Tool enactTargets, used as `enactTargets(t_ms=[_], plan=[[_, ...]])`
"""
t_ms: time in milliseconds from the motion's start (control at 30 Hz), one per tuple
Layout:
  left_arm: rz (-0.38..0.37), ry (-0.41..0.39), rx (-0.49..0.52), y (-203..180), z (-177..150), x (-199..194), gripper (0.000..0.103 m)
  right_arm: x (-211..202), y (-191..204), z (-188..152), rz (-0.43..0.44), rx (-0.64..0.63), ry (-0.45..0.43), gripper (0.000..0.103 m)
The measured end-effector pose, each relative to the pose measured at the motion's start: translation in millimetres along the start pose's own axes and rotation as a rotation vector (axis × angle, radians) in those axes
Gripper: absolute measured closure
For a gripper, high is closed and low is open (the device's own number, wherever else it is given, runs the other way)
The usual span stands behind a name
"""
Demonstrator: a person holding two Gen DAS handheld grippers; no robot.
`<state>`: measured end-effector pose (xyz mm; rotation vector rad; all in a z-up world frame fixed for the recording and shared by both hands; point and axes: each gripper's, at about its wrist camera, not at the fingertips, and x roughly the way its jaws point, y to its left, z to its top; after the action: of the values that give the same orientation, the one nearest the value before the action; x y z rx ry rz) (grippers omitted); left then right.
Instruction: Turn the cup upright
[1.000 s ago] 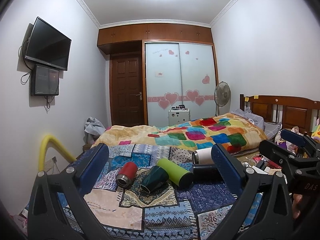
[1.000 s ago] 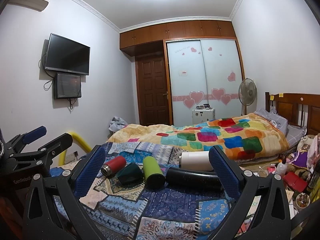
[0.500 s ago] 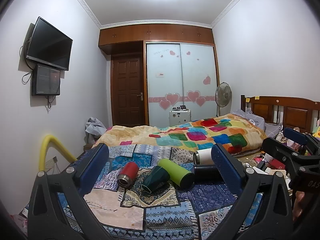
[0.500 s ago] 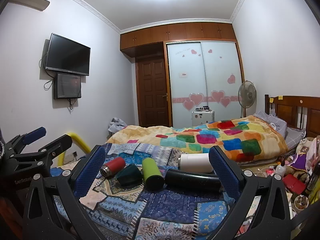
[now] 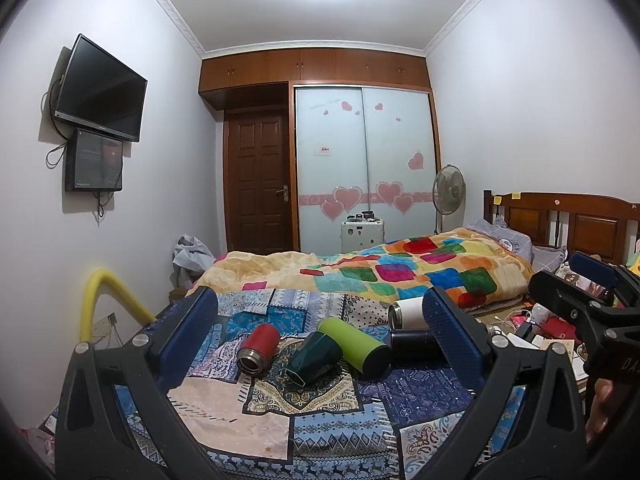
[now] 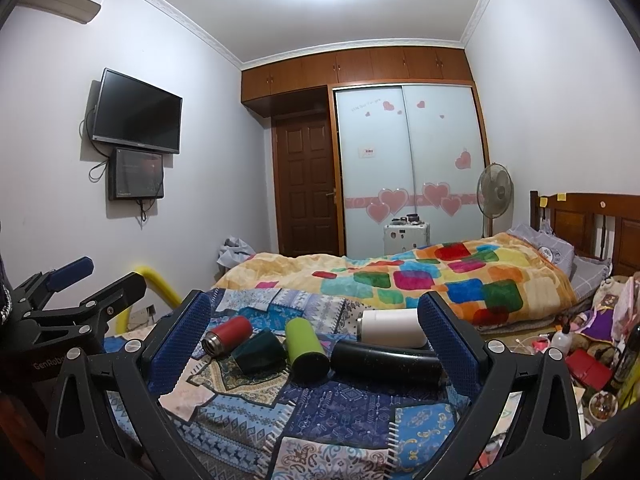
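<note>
Several cups lie on their sides on a patchwork cloth (image 5: 280,408): a red cup (image 5: 259,347), a dark green cup (image 5: 313,357), a lime green cup (image 5: 354,344), a black cup (image 5: 412,342) and a white cup (image 5: 406,312). In the right wrist view they are the red cup (image 6: 228,334), dark green cup (image 6: 260,350), lime cup (image 6: 306,346), black cup (image 6: 386,360) and white cup (image 6: 392,327). My left gripper (image 5: 320,344) is open and empty, short of the cups. My right gripper (image 6: 314,344) is open and empty, also short of them.
A bed with a colourful blanket (image 5: 400,272) lies behind the cloth. A yellow padded rail (image 5: 94,300) stands at the left. Clutter (image 6: 588,360) covers the floor at the right. The other gripper shows at the right edge of the left view (image 5: 580,304).
Both views have shifted very slightly; the cups have not moved. Both grippers stay open.
</note>
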<state>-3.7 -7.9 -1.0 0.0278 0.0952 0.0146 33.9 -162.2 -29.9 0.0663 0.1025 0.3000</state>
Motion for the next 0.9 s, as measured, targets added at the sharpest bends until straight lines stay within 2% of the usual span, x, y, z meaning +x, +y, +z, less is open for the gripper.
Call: enactTargets(t_ms=[700,900], plan=[[-0.006,0.019,-0.004,4,-6,10,0.000,12,2,-8,0.012,0.015,0.023,0.000],[-0.022,0.095,-0.016,17,-22,53,0.000,36,-2,-25,0.020,0.036,0.076,0.000]])
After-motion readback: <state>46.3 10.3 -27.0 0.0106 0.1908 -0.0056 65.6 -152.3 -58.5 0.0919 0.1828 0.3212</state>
